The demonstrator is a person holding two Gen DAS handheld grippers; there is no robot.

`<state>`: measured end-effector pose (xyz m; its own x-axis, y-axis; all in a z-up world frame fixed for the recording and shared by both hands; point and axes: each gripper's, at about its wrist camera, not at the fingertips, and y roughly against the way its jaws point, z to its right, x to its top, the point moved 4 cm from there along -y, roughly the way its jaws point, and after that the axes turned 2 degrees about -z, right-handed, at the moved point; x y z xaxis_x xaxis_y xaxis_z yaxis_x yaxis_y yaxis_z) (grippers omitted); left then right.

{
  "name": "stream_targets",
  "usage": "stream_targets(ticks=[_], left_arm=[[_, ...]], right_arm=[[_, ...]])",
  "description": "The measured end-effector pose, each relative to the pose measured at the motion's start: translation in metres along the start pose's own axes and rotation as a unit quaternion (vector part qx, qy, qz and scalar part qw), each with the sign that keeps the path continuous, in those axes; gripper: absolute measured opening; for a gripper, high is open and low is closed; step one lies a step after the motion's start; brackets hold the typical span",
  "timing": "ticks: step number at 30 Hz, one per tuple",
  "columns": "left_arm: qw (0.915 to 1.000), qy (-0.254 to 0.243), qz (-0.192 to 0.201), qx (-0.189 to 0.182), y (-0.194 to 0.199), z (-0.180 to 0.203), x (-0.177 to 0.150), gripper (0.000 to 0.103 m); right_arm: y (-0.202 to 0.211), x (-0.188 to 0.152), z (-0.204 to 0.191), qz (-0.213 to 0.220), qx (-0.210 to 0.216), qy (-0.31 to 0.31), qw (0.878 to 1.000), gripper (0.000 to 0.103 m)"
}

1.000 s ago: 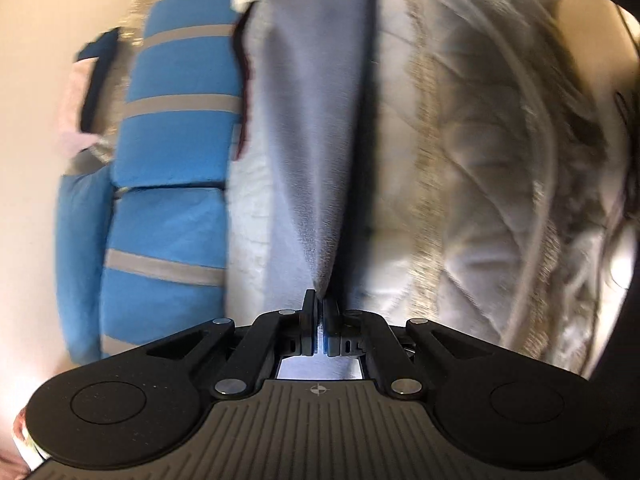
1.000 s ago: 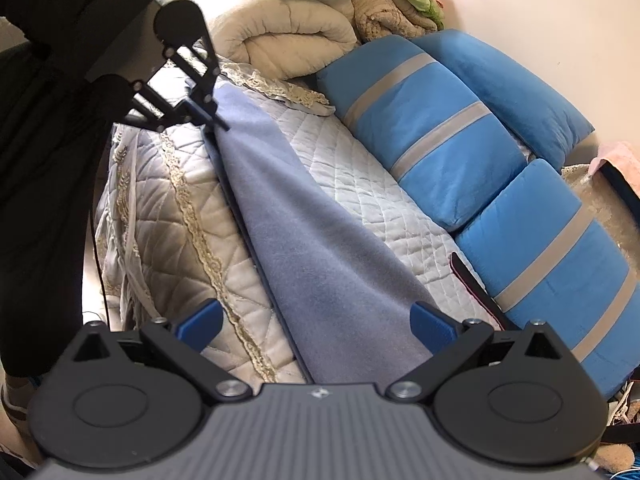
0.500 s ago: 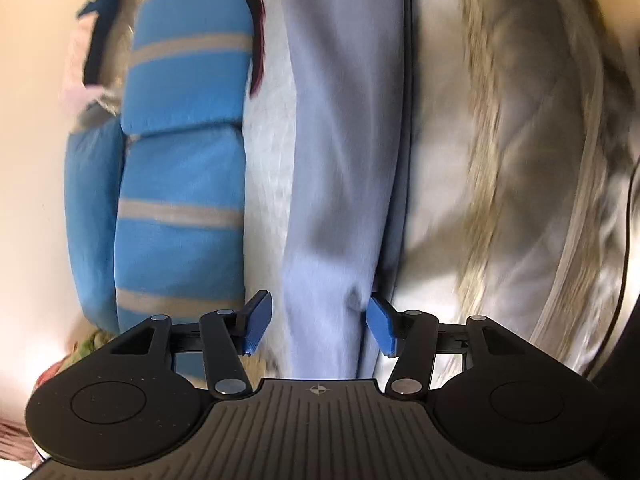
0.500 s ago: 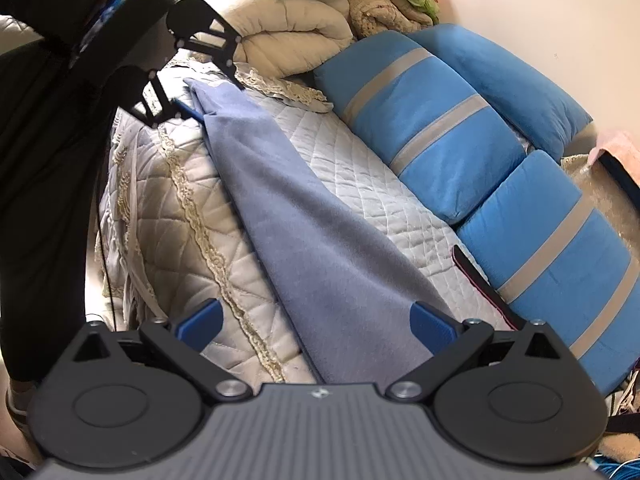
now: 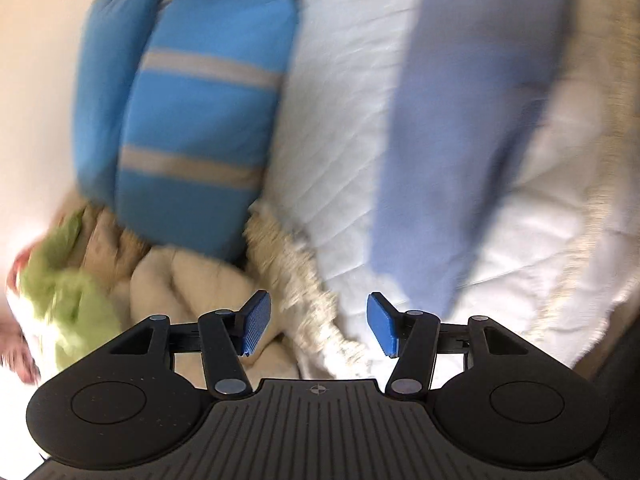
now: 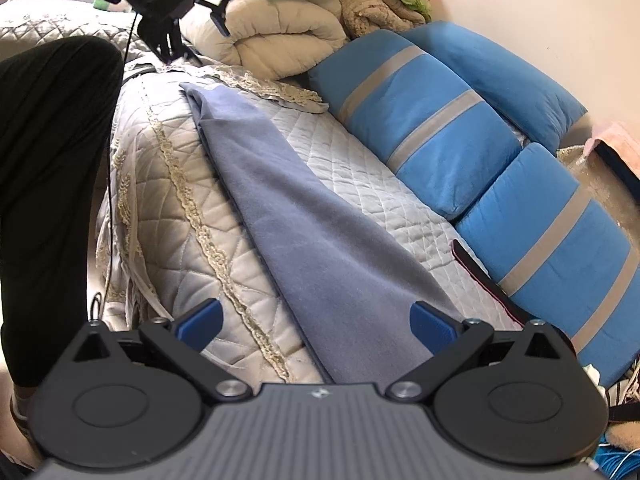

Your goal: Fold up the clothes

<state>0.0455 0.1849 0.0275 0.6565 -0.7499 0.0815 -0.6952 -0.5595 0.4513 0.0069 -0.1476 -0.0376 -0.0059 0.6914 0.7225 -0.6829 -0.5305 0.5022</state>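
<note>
A long grey-blue garment [image 6: 320, 236] lies folded lengthwise in a strip on the white quilted cover [image 6: 168, 216]. It also shows, blurred, in the left wrist view [image 5: 460, 128]. My right gripper [image 6: 316, 326] is open and empty, just above the strip's near end. My left gripper [image 5: 314, 330] is open and empty, lifted above the lace edge beyond the strip's far end. In the right wrist view it [image 6: 188, 12] hangs at the top left, clear of the garment.
Two blue cushions with grey stripes [image 6: 440, 120] line the wall side. A pile of cream and green bedding [image 6: 280, 12] sits past the garment's far end. The person's dark clothing [image 6: 44, 160] fills the left. A dark red-edged item [image 6: 480, 268] lies beside the cushions.
My left gripper opened, let go of the garment's far end, and moved up and away toward the bedding pile. The garment now lies flat. My right gripper has stayed open and nearly still.
</note>
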Motion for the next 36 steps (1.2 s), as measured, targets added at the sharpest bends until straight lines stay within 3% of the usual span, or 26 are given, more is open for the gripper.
stream_targets(ticks=[1,2,3,5,7,8,9,12,15,16,17,19,20,23,28,29,30,33,36], left_arm=[[0.9974,0.06,0.007,-0.04,-0.006,-0.012,-0.003,0.052],[0.9896,0.119,0.013,-0.079,-0.011,-0.024,-0.006,0.052],[0.9755,0.182,0.02,-0.122,-0.019,-0.036,-0.008,0.052],[0.9315,0.303,0.032,-0.199,-0.039,-0.054,-0.018,0.052],[0.8814,0.393,0.035,-0.26,-0.058,-0.062,-0.031,0.052],[0.8588,0.427,0.03,-0.282,-0.068,-0.064,-0.035,0.051],[0.8416,0.451,0.025,-0.297,-0.077,-0.065,-0.039,0.051],[0.8026,0.501,0.008,-0.324,-0.097,-0.067,-0.05,0.051],[0.752,0.551,-0.005,-0.362,-0.11,-0.064,-0.065,0.039],[0.7391,0.561,-0.007,-0.373,-0.114,-0.064,-0.065,0.032],[0.731,0.565,-0.008,-0.382,-0.117,-0.062,-0.064,0.017],[0.7144,0.575,-0.009,-0.399,-0.124,-0.06,-0.062,0.0],[0.7129,0.577,-0.006,-0.399,-0.124,-0.061,-0.06,0.0],[0.7244,0.576,0.009,-0.379,-0.121,-0.067,-0.057,0.0],[0.7521,0.565,0.011,-0.339,-0.118,-0.078,-0.056,0.0],[0.7528,0.565,0.004,-0.337,-0.121,-0.078,-0.056,0.001],[0.7465,0.569,-0.007,-0.344,-0.126,-0.076,-0.057,0.001],[0.7102,0.59,-0.03,-0.382,-0.139,-0.066,-0.063,0.003],[0.6853,0.61,-0.03,-0.397,-0.143,-0.062,-0.067,0.009]], right_arm=[[0.0,0.0,0.0,-0.001,0.001,-0.002,1.0,0.103],[-0.001,-0.001,0.0,-0.001,0.002,-0.004,1.0,0.103],[-0.002,0.0,0.0,-0.001,0.002,-0.003,1.0,0.103],[-0.002,0.001,-0.002,0.0,0.002,-0.001,1.0,0.103],[-0.002,0.002,-0.003,0.002,0.002,0.001,1.0,0.103],[-0.002,0.002,-0.004,0.002,0.001,0.001,1.0,0.103],[-0.003,0.002,-0.005,0.003,0.001,0.001,1.0,0.103],[-0.005,0.002,-0.006,0.0,0.003,0.003,1.0,0.103],[-0.005,0.001,-0.007,0.001,0.003,0.007,1.0,0.103],[-0.005,0.001,-0.008,0.001,0.004,0.008,1.0,0.103],[-0.006,0.001,-0.008,0.002,0.004,0.01,1.0,0.103],[-0.006,0.0,-0.009,0.003,0.005,0.012,1.0,0.103],[-0.006,0.001,-0.009,0.004,0.005,0.012,1.0,0.103],[-0.006,0.001,-0.008,0.006,0.004,0.009,1.0,0.103],[-0.008,0.002,-0.009,0.008,0.005,0.008,1.0,0.103],[-0.008,0.002,-0.01,0.008,0.006,0.008,1.0,0.103],[-0.008,0.003,-0.01,0.009,0.006,0.008,1.0,0.103],[-0.008,0.003,-0.011,0.009,0.006,0.006,1.0,0.103],[-0.008,0.003,-0.012,0.008,0.007,0.008,1.0,0.103]])
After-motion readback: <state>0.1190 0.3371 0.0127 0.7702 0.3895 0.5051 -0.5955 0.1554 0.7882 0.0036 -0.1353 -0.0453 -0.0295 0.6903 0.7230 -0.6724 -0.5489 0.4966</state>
